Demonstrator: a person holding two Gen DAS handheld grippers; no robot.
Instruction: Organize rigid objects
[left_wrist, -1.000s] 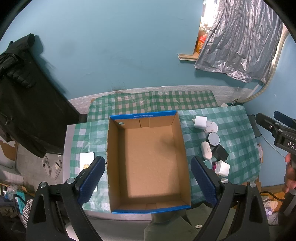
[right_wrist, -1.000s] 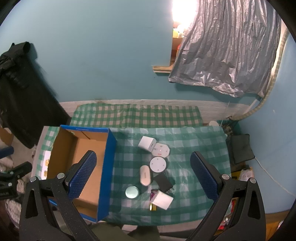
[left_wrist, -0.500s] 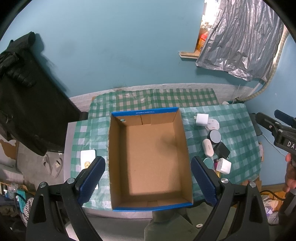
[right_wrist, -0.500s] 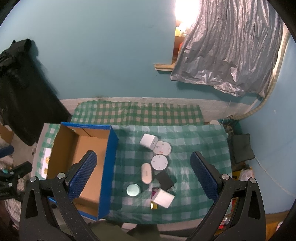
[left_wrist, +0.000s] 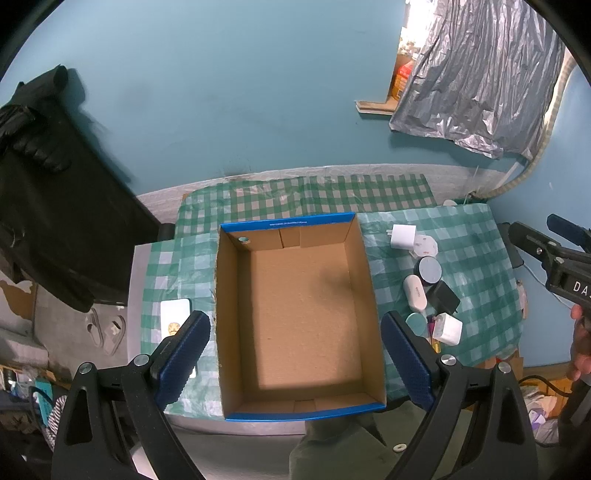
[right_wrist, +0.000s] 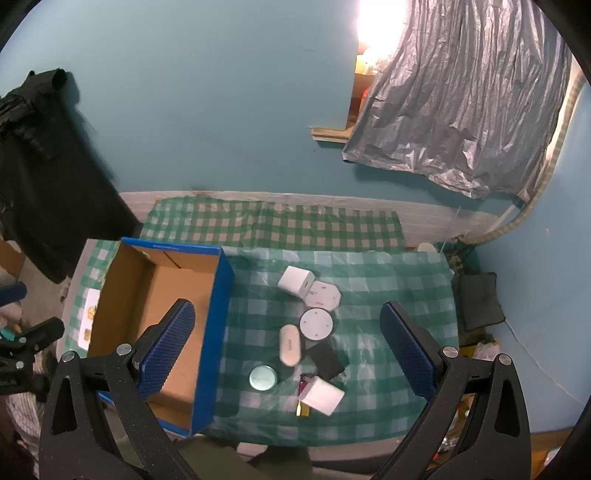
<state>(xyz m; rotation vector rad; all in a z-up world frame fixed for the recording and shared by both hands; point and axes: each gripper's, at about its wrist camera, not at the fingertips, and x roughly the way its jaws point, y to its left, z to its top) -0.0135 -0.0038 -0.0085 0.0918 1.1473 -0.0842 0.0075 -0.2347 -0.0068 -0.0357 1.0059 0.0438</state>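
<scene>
An empty blue-rimmed cardboard box sits on a green checked tablecloth. To its right lies a cluster of small items: a white charger cube, a white hexagonal plug, a round white puck, a white oval case, a black adapter, a teal round tin and a white block. My left gripper hangs open high above the box. My right gripper hangs open high above the cluster. Neither holds anything.
A white card lies on the cloth left of the box. A black garment hangs on the left wall, and a silver sheet covers a window at the right. The right gripper's body shows at the left wrist view's right edge.
Both cameras have drifted slightly; the box and items sit a little lower and further right in the views. Nothing on the table has moved and both grippers stay open.
</scene>
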